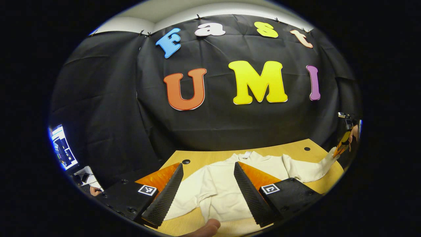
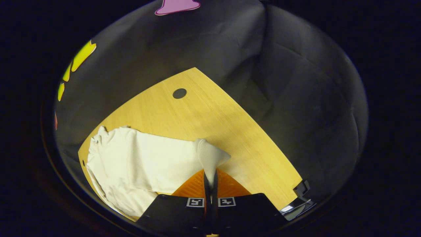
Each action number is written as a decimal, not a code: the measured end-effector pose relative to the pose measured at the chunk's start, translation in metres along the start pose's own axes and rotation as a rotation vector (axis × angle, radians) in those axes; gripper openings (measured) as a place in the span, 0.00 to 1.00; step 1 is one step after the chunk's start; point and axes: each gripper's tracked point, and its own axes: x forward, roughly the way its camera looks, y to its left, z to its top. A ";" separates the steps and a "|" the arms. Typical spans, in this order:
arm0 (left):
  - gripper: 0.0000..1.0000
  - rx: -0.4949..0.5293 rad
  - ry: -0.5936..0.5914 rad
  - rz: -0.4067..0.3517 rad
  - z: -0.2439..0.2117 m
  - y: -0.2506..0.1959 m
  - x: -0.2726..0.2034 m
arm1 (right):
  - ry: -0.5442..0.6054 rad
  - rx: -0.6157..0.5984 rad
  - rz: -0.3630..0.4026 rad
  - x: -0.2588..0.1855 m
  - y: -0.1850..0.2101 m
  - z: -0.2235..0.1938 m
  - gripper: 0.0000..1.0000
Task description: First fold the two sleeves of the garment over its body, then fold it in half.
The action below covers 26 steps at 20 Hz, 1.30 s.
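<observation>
Two grippers work over one cream garment (image 1: pixel 227 184) spread on a wooden table (image 1: pixel 197 158). Left gripper view: the left gripper (image 1: pixel 209 194) holds its fingers wide apart, gripping nothing, poised above the garment's body; a fingertip of the person's hand (image 1: pixel 205 227) shows at the bottom edge, just below the hem; ahead and to the right one sleeve (image 1: pixel 315 166) stretches out to the right gripper (image 1: pixel 342 146) at the table's far corner; a monitor (image 1: pixel 62 149) sits far to the left. Right gripper view: the right gripper (image 2: pixel 210 176) has its fingers closed together on the ribbed cuff (image 2: pixel 209 156), lifting it; the sleeve trails away to the left; beyond lies bare table with a dark round hole (image 2: pixel 179 93).
</observation>
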 end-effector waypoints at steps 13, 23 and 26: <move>0.99 -0.045 -0.005 0.070 -0.042 0.084 0.007 | -0.095 -0.415 0.196 -0.082 0.284 -0.026 0.00; 0.99 -0.051 0.033 0.162 -0.088 0.139 -0.001 | 0.007 -0.690 0.415 -0.095 0.502 -0.187 0.00; 0.99 -0.033 0.052 0.212 -0.099 0.155 -0.008 | 0.051 -0.754 0.443 -0.082 0.542 -0.240 0.02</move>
